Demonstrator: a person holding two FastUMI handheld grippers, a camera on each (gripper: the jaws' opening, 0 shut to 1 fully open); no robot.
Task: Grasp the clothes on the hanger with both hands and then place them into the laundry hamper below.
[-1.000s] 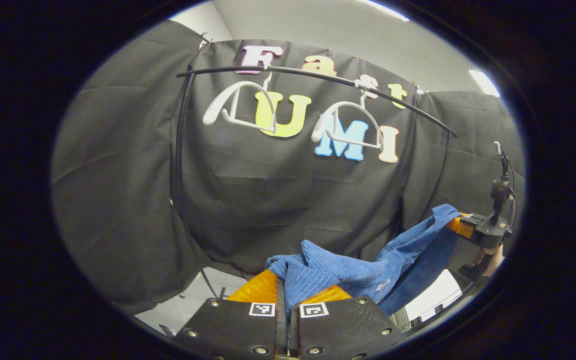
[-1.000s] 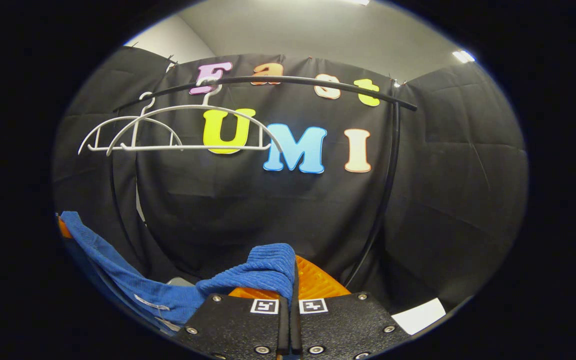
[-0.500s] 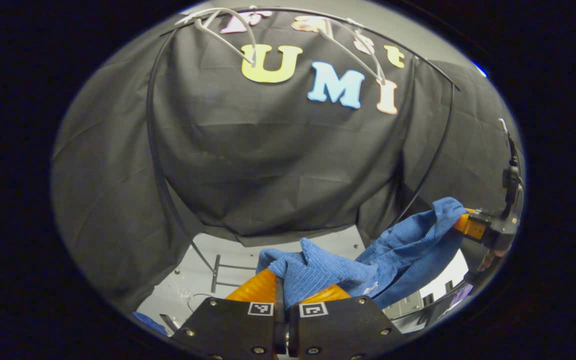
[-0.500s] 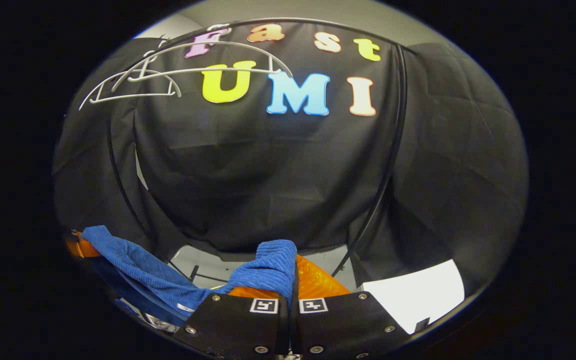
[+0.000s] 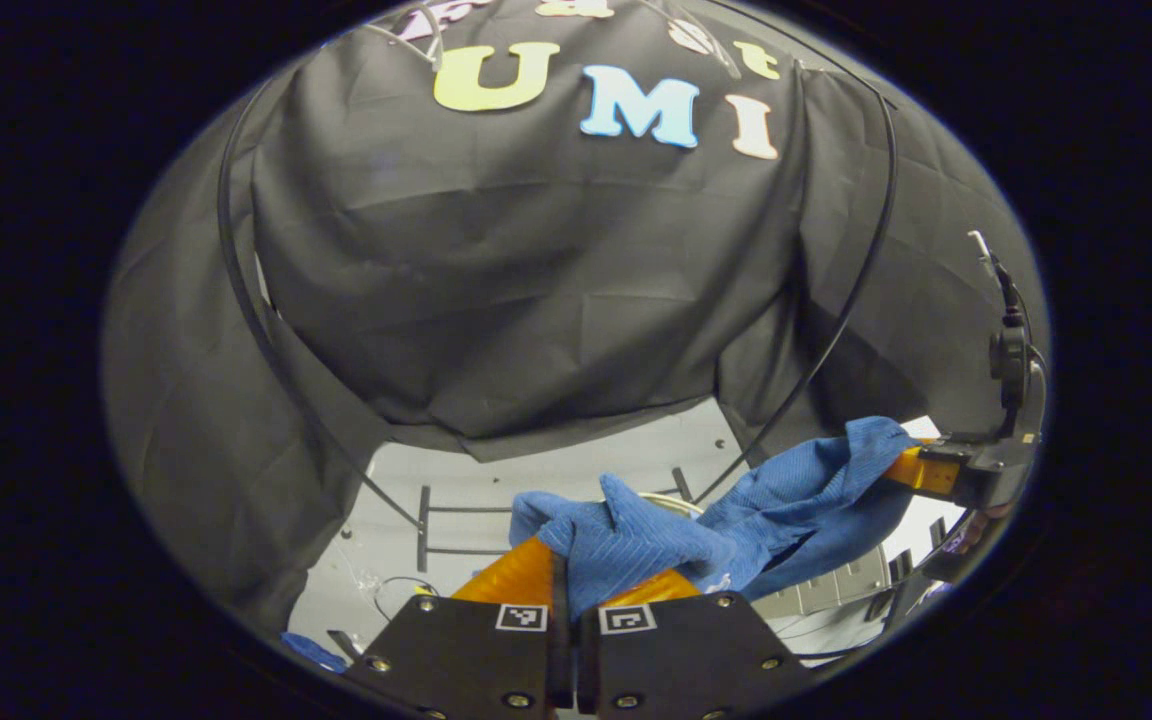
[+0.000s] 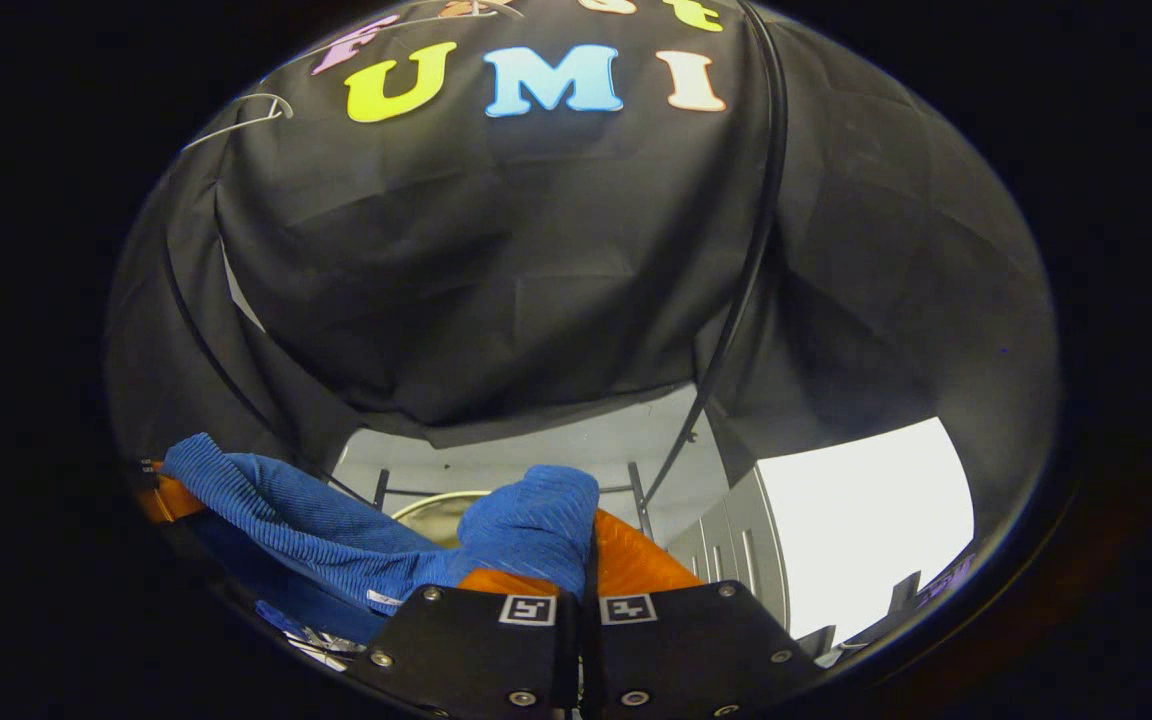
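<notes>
Black booth cloth behind, pale floor now showing below: I've dropped both hands since a second ago, hangers nearly gone overhead. My left gripper (image 5: 564,580) clenched on blue garment (image 5: 636,540), slung across to right gripper (image 6: 586,570), also clenched. Right gripper view catches hamper rim (image 6: 426,498).

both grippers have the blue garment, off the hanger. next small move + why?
Probably keep lowering both together toward the hamper rim peeking behind the cloth. The left gripper and right gripper are each shut on the blue garment, which hangs slung between them, above the hamper rather than in it.
</notes>
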